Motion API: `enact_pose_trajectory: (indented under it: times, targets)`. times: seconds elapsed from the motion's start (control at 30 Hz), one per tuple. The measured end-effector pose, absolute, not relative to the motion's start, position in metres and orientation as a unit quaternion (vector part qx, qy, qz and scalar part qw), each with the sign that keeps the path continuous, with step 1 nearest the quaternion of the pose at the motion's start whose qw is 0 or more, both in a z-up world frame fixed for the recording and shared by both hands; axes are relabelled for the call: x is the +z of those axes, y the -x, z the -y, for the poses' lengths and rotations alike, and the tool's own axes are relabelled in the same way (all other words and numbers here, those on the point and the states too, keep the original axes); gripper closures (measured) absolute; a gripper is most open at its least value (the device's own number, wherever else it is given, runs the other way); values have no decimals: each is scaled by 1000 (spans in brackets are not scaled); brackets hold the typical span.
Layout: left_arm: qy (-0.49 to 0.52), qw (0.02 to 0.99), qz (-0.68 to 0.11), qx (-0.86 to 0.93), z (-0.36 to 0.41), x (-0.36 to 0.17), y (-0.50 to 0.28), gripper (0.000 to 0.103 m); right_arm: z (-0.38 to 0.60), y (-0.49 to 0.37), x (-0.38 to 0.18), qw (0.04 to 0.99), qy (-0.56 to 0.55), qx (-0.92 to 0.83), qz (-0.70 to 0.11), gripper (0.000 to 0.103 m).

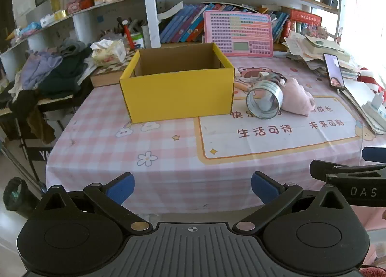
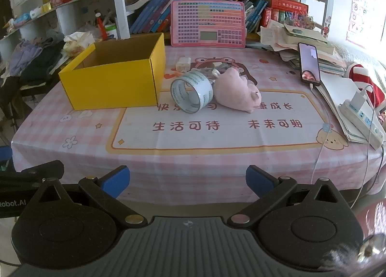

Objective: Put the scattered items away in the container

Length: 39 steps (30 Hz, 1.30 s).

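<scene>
An open yellow cardboard box point(image 1: 178, 93) point(image 2: 113, 88) stands on the pink checked tablecloth, nothing visible inside it. To its right a roll of clear tape point(image 1: 264, 99) point(image 2: 191, 94) stands on its edge, touching a pink plush pig point(image 1: 298, 99) point(image 2: 237, 92). Behind them lie a white charger plug point(image 2: 182, 63) and a tangle of small items point(image 2: 214, 69). My left gripper point(image 1: 193, 189) and right gripper point(image 2: 188, 181) both hover wide open over the table's near edge, far short of the items, with nothing between their blue pads.
A pink keyboard-style toy board point(image 2: 207, 23) leans on the bookshelf behind. A phone point(image 2: 309, 63) stands at the right beside paper stacks, with a power strip point(image 2: 361, 117) and cables. Clothes point(image 1: 48, 72) and a tissue pack point(image 1: 108, 51) lie at the left.
</scene>
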<state>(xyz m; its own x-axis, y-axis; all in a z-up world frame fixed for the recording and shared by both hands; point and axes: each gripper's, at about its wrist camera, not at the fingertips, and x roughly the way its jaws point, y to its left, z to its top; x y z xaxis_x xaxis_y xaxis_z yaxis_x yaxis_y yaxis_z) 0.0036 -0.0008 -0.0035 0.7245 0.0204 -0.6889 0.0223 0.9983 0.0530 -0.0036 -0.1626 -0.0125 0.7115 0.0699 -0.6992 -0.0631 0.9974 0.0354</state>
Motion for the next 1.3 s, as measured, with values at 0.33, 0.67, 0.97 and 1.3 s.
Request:
enact_pose_trajectory:
  times: [0.33,0.67,0.97,1.3]
  targets:
    - [-28,927,-374,-3,-2,-6,-6,0,161,4,-14,925,-3,35,-379,0]
    - [-28,926,-376,-2,-2,-7,-7,0,161,3,-15,924,0,34,-382,0]
    - [-29,927,-374,-4,0,-8,-7,0,163,3,-13,926,0,37,-376,0]
    - [-24,928,-372,1,-1,-5,-7,0,162,3,-11,926,3,42,-375,0]
